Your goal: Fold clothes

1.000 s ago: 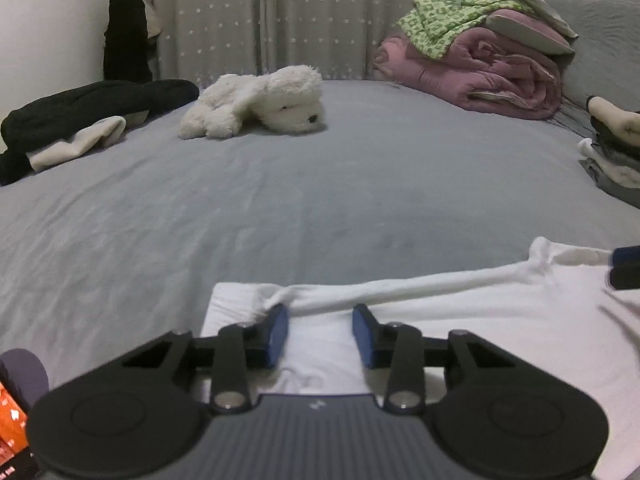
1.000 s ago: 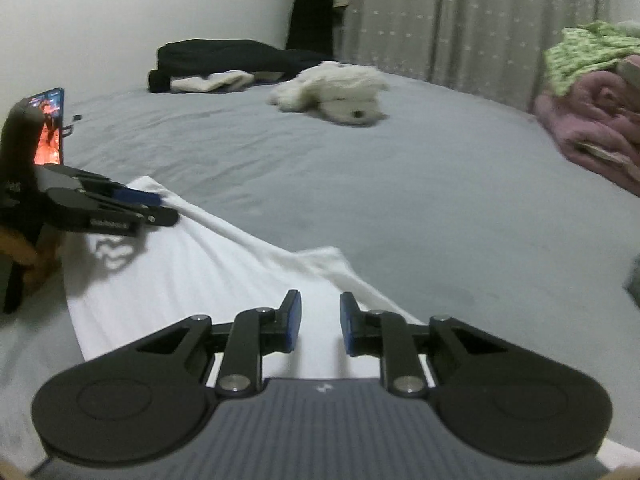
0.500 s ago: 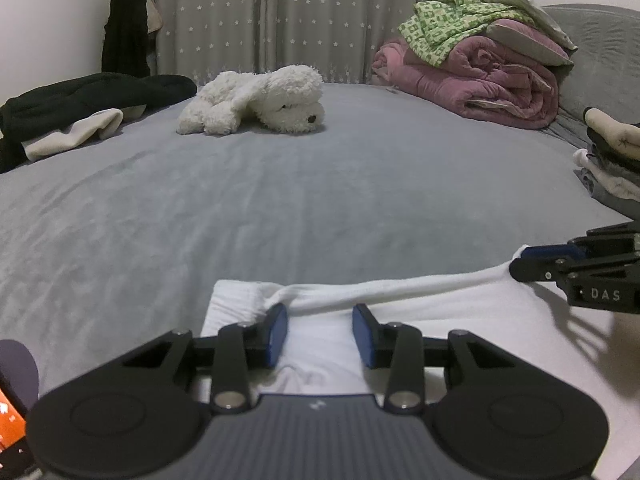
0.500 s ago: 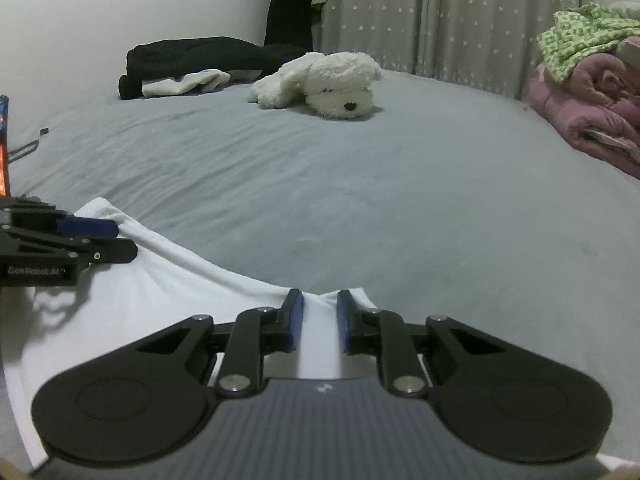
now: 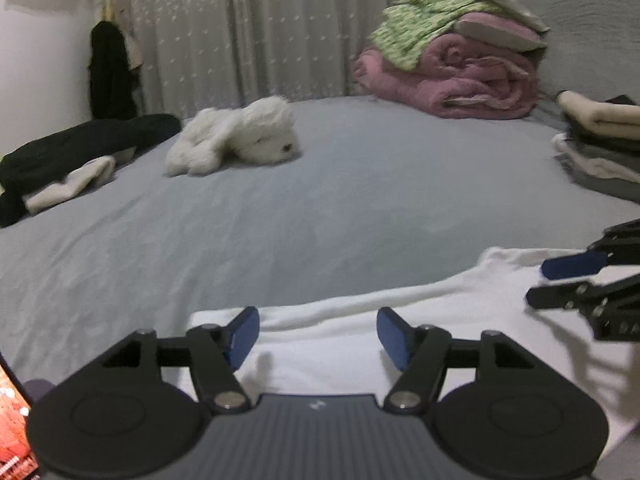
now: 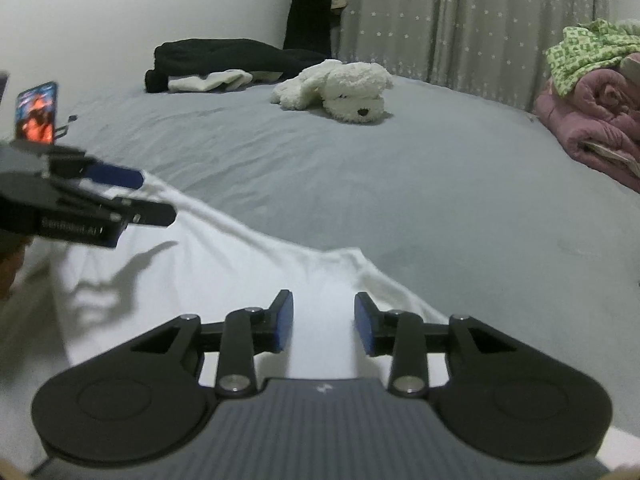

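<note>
Both tools are spread, jaws just opened, pinching nothing. The left tool (image 5: 318, 330) and right tool (image 6: 323, 326) sit at the bottom of their frames, right over one white garment (image 5: 360, 344) lying flat on the bed (image 5: 320, 208); its long folded edge runs left to right ahead, equally near both. Farther up: one plush dog (image 5: 236, 136), one pink quilt (image 5: 452, 80).

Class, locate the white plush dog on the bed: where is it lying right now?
The white plush dog lies far across the grey bed, near the curtain; in the left wrist view it sits between the black clothes at left and the pink quilt at right.
</note>
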### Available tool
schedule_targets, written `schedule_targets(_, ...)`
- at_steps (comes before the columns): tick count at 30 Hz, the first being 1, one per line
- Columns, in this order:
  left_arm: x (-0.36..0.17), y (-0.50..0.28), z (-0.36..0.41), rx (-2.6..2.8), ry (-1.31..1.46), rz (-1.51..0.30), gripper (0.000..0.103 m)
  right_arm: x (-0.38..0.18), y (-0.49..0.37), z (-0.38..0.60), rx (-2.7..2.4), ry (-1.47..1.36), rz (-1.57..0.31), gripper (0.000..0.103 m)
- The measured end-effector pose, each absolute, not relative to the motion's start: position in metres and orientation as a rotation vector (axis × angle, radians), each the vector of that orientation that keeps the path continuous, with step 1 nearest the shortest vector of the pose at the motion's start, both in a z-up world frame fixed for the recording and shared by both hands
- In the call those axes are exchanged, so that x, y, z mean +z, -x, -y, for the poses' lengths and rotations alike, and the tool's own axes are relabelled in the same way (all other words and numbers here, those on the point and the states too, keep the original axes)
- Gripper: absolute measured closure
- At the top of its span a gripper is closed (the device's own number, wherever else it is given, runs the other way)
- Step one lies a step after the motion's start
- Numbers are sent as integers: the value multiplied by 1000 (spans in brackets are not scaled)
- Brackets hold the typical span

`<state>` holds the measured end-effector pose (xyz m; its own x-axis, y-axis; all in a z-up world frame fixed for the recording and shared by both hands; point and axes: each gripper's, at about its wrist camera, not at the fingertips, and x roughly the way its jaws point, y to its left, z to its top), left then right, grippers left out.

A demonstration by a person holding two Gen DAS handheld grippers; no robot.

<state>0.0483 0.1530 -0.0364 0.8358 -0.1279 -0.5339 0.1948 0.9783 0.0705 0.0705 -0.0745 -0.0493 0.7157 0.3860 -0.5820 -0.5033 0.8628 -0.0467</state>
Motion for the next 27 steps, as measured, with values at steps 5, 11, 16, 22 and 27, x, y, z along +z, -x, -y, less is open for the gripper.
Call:
schedule_targets(5, -45, -37, -147, -310, -140, -591, 31, -54, -49, 89, 498, 262, -596, 62)
schedule_targets(11, -57, -24, -160, -390, -156, -630, 26, -56, -28, 127, 475, 265, -599, 60)
schedule_targets(16, -59, -15, -178, -394, -133, -636, 24, -57, -9, 165, 440, 246, -598, 59)
schedule_targets(22, -59, -9, -190, -392, -107, -642, 24, -57, 13, 214, 372, 187, -600, 58)
schedule_targets(27, -56, -7, -186, -370, -138, -678, 24, -55, 26, 250, 292, 156, -610, 58)
